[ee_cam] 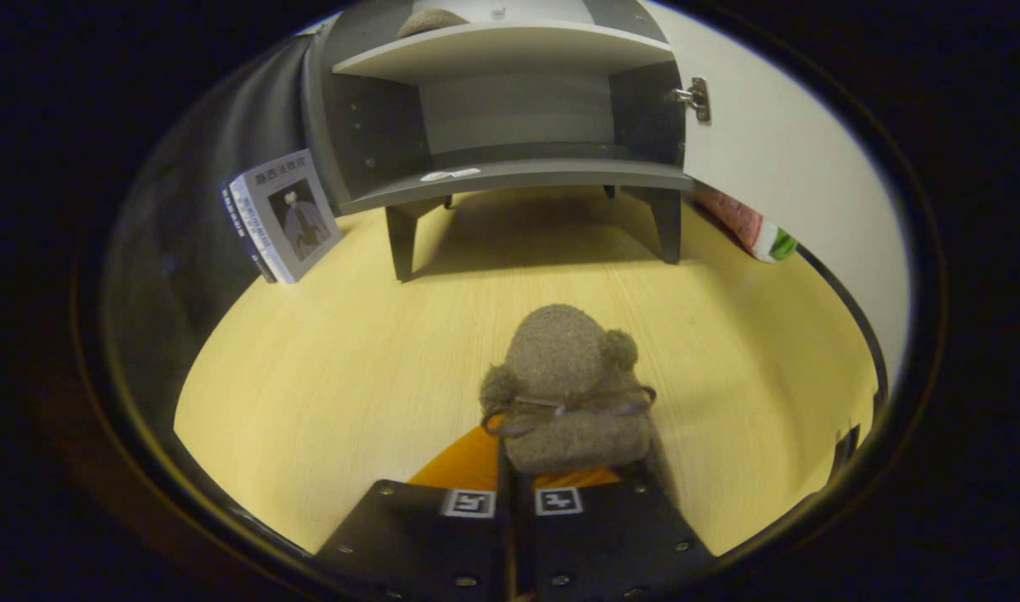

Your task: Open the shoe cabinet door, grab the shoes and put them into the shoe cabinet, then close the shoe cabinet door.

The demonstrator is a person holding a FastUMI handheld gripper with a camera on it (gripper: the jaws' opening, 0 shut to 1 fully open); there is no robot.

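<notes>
The gripper is clenched on a fuzzy grey-brown shoe with pom-poms and a bow, held above the yellow floor, well short of the open grey cabinet.

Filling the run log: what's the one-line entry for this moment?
claw: shut on slipper | cabinet door: open | lower shelf: bare | slipper: short of cabinet
</notes>
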